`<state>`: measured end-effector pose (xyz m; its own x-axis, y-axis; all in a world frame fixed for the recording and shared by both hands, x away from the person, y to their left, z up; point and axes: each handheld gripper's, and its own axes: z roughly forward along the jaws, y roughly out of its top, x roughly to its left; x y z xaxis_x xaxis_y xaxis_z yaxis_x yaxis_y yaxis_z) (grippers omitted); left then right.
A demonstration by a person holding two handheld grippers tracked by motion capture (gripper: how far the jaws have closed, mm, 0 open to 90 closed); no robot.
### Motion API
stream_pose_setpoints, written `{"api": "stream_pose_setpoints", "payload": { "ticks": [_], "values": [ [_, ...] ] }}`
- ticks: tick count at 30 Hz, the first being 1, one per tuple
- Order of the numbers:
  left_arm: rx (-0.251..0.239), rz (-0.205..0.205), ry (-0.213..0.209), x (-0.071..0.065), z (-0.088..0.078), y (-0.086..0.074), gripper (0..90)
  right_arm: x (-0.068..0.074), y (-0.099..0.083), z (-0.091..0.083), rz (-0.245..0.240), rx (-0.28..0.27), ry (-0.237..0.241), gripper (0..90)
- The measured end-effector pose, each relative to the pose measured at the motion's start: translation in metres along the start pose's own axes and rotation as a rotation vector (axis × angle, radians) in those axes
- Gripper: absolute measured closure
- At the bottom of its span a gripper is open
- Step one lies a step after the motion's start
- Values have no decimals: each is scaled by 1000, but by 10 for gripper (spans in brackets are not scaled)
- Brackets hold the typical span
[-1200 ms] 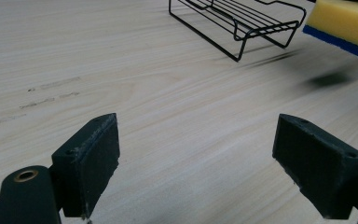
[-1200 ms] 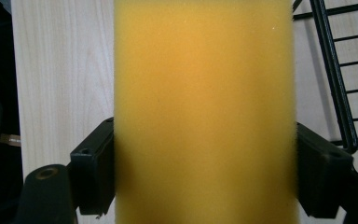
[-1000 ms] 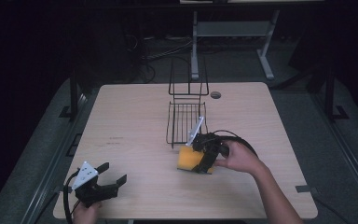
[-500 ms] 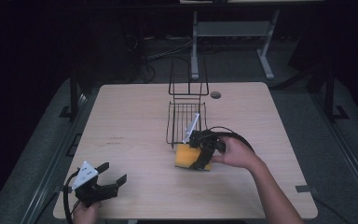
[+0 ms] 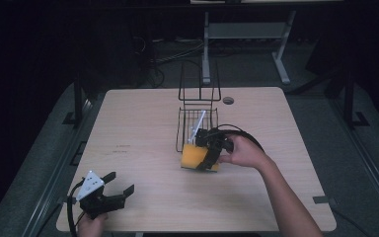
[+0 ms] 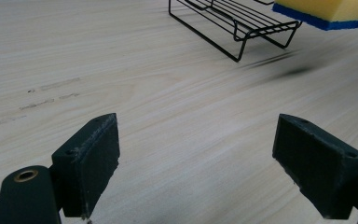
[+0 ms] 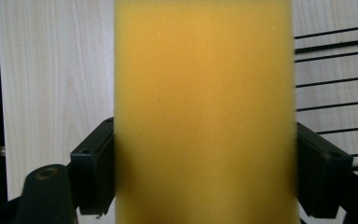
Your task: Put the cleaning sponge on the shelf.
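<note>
A yellow sponge (image 5: pixel 193 156) with a blue underside hangs just above the table, at the front edge of a black wire rack (image 5: pixel 196 126). My right gripper (image 5: pixel 203 159) is shut on the sponge (image 7: pixel 203 112), which the jaws squeeze from both sides in the right gripper view. The sponge (image 6: pixel 326 10) and the wire rack (image 6: pixel 235 21) appear at the top of the left gripper view. My left gripper (image 5: pixel 120 185) rests near the table's front left corner, open with nothing between its fingers (image 6: pixel 91 161).
The light wood table (image 5: pixel 138 133) carries the rack, whose tall wire back stands toward the far side. A round cable hole (image 5: pixel 228 100) lies right of the rack. A black cable (image 5: pixel 242 134) loops behind my right hand. Dark floor and a desk frame lie beyond.
My right gripper has carried the sponge slightly left and toward the rack's front. The left gripper has stayed put.
</note>
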<state>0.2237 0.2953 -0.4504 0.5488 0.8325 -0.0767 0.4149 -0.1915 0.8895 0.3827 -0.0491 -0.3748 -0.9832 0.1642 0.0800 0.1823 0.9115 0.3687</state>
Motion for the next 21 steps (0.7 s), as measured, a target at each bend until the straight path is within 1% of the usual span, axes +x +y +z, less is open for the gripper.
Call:
{"api": "stream_pose_setpoints", "payload": {
  "ticks": [3, 5, 9, 11, 12, 14, 21],
  "values": [
    [-2, 1, 1, 0, 0, 0, 140, -4, 4, 1, -5, 21, -13, 211],
    [0, 3, -3, 0, 0, 0, 140, -8, 6, 0, -2, 21, -4, 212],
    [1, 4, 2, 1, -2, 0, 141, -15, 10, -1, 3, 34, -17, 211],
    [-3, -3, 4, 2, -1, 0, 141, -18, 12, -1, 2, 15, 5, 212],
    [-2, -4, 4, 2, -2, 0, 140, -18, 13, -2, 4, 17, 7, 211],
    [-2, 0, 3, 2, -2, 0, 141, -20, 15, -1, 0, 29, -6, 211],
    [-4, -1, 3, 2, -2, 0, 141, -27, 21, 3, 2, 38, 2, 211]
  ]
}}
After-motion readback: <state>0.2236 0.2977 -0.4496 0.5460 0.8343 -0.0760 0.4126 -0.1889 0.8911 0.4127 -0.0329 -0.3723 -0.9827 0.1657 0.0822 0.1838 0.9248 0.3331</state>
